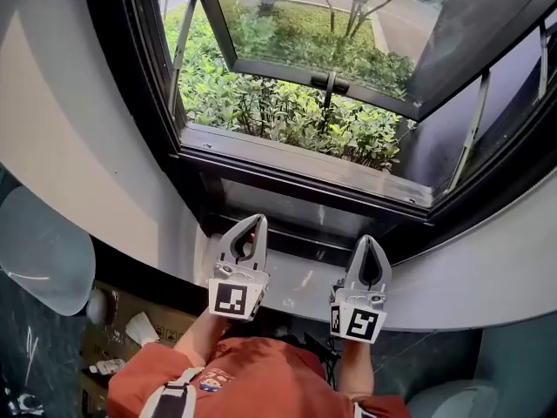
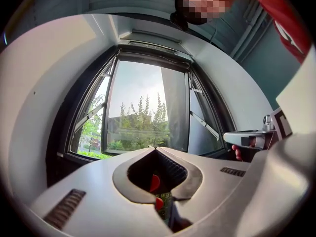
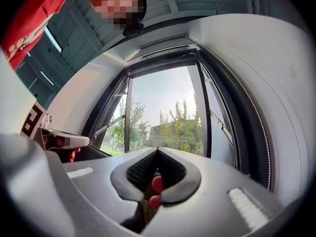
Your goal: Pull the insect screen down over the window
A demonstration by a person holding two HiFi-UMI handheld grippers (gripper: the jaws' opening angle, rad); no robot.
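The window (image 1: pixel 305 168) has a black frame, and its glass sash (image 1: pixel 287 24) is swung outward over green bushes. The sash handle (image 1: pixel 328 81) sits on its lower rail. No screen covers the opening; a dark rail (image 2: pixel 153 48) runs along the top of the frame. My left gripper (image 1: pixel 258 219) and right gripper (image 1: pixel 369 239) hover side by side just below the sill, both shut with nothing between the jaws. In the left gripper view the left gripper (image 2: pixel 156 148) points at the opening, as does the right gripper (image 3: pixel 158 148) in the right gripper view.
White curved reveals (image 1: pixel 78 146) flank the window, and a white ledge (image 1: pixel 487 268) runs below it. At lower left are a pale rounded seat (image 1: pixel 43 251) and a cardboard box (image 1: pixel 130 320) on the floor. The sash stay arms (image 1: pixel 474 124) cross the side gaps.
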